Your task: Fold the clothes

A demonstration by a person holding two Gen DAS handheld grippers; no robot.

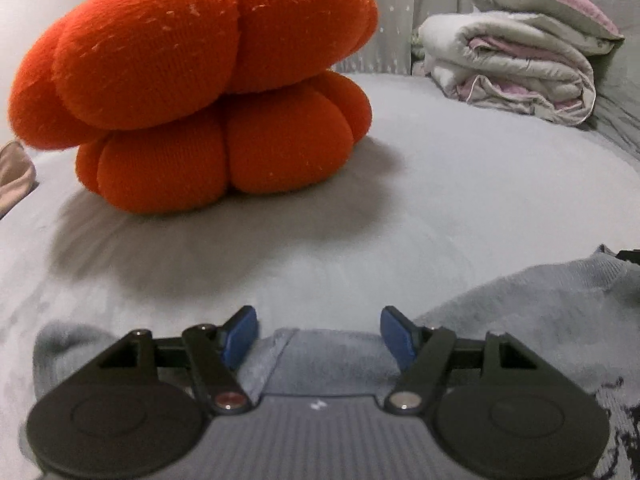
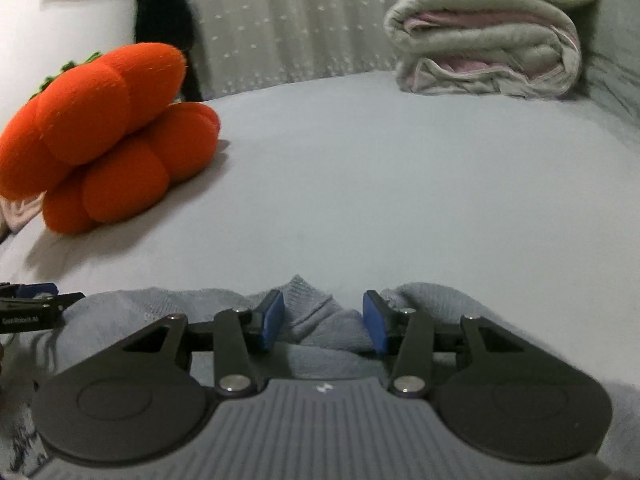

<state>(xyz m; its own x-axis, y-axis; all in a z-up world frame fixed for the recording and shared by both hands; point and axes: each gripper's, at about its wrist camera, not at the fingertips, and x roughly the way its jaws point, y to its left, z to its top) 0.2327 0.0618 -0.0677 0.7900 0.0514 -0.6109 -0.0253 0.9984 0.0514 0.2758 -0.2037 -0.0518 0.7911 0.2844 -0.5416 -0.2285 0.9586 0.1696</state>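
Observation:
A light grey knit sweater [image 1: 520, 312] lies on the pale grey bed sheet [image 1: 400, 200], with a dark print near its lower right edge. My left gripper [image 1: 318, 320] stands open over the sweater's edge, its blue pads [image 1: 240, 336] wide apart and pressing on nothing. In the right wrist view the same sweater [image 2: 160, 304] spreads under my right gripper [image 2: 323, 308]. That gripper is open too, with a raised ribbed fold of the knit between its pads [image 2: 272, 320], which do not squeeze it. The left gripper's tip [image 2: 36, 300] shows at the left edge of that view.
An orange plush cushion [image 1: 200, 80] sits on the bed at the far left, also the orange cushion [image 2: 100, 152]. A folded white and pink quilt [image 1: 512, 64] lies at the far right, with a spotted curtain [image 2: 300, 20] behind. The sheet [image 2: 380, 184] stretches flat between them.

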